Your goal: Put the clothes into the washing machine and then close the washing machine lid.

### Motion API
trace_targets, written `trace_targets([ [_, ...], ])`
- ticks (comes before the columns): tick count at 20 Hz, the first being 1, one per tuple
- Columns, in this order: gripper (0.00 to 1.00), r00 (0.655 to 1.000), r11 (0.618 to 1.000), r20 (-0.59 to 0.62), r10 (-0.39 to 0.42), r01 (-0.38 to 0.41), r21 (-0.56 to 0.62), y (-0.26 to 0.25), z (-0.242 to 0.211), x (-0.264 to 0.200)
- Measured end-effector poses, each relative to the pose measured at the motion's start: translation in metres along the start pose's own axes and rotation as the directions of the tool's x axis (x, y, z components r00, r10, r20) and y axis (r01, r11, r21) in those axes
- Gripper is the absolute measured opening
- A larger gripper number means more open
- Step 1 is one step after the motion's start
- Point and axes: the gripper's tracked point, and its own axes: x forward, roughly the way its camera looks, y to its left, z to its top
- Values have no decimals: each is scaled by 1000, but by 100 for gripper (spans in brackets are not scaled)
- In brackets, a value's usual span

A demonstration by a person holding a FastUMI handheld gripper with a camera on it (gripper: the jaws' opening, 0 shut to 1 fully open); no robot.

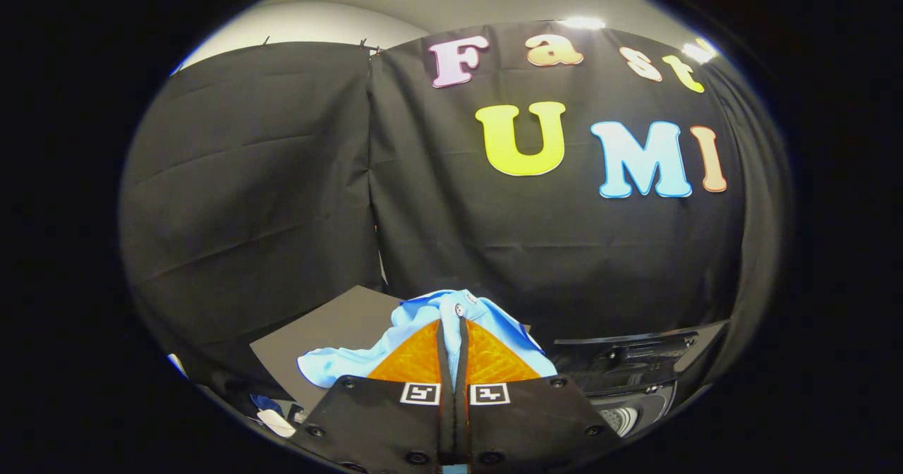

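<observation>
Gripper (451,333) clenched on light blue shirt (423,319), lifted w/ washing machine (628,375) just right of it & lower, so the loose sleeve hanging left prob catches the machine's rim or thin pinch slips en route.

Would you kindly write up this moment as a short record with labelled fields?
hand-held gripper: fingers closed together, pinching the cloth
held item: light blue garment, bunched around the orange fingers, lifted off the surface
washing machine: dark, beyond the fingers to their right; lid raised
surface: dark mat behind the garment
task stage: garment not yet in the machine, lid not yet closed
</observation>
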Motion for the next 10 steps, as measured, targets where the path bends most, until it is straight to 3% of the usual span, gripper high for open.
trace_targets([
  [10, 1, 991, 991, 10, -135, 135, 12, -78, -11, -26],
])
